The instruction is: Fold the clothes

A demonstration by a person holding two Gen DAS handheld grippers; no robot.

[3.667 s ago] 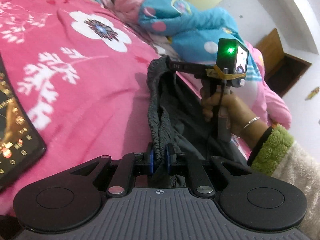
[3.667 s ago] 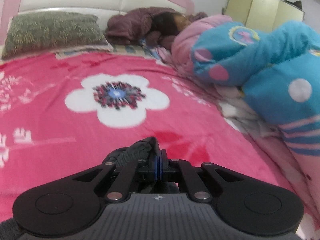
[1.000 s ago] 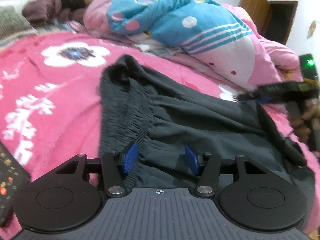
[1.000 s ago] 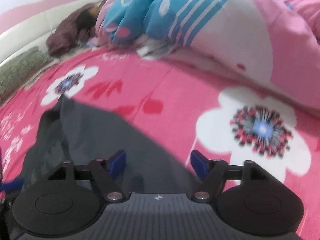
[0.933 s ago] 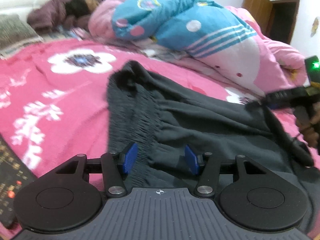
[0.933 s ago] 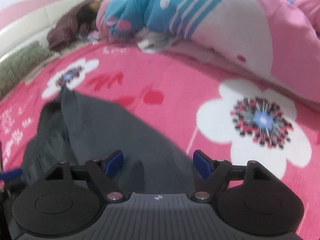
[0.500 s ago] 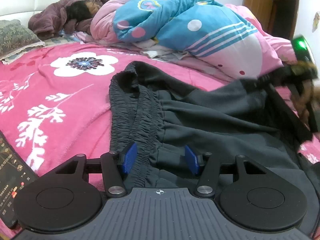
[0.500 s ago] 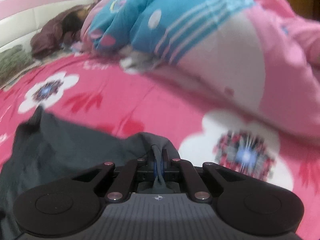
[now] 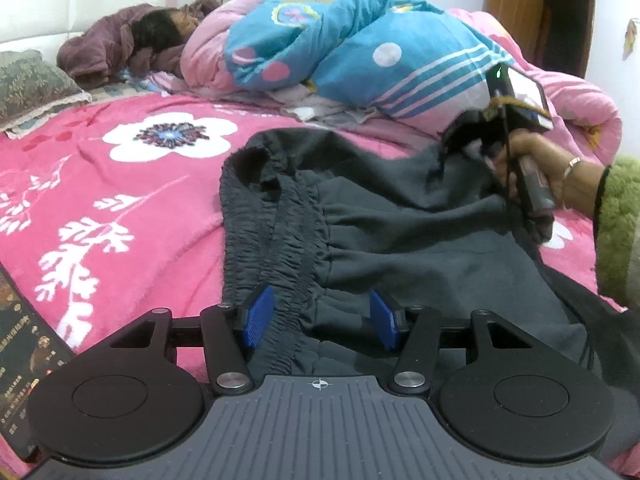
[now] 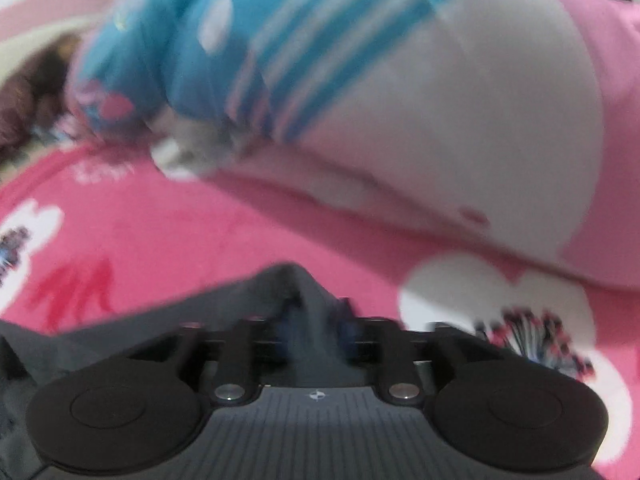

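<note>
Left-wrist view, read from 9 o'clock to 3 o'clock: a dark printed panel (image 9: pixel 22 364) lies at the frame's left edge on the pink floral blanket (image 9: pixel 104 200); a patterned pillow (image 9: pixel 32 84) sits at 10 o'clock against the white headboard (image 9: pixel 60 4), with a person in a purple garment (image 9: pixel 132 48) lying at 11 o'clock and a rolled blue-and-pink quilt (image 9: pixel 360 52) at 12 to 1 o'clock. The dark grey trousers (image 9: pixel 400 232) are spread across the blanket from the centre toward 4 o'clock, the gathered elastic waistband (image 9: pixel 280 240) running from centre down to 6 o'clock. The left gripper (image 9: pixel 320 316) has its jaws released and parted, the blue pads (image 9: pixel 256 316) standing either side of the waistband without pressing it, so the cloth lies between them ungrasped. At 2 to 3 o'clock a hand (image 9: pixel 536 164) in a green fuzzy cuff (image 9: pixel 620 216) carries the right gripper (image 9: pixel 468 136), a raised fold of the trousers bunched at its tip. Right-wrist view (motion-blurred): the blanket fills 9 o'clock, the quilt spans 11 to 2 o'clock, and a white flower print (image 10: pixel 520 320) sits at 4 o'clock. At 6 o'clock the right gripper (image 10: pixel 316 320) has a peaked ridge of trouser fabric (image 10: pixel 308 300) between its jaws, which are opening; whether the pads press the cloth cannot be told through the blur
</note>
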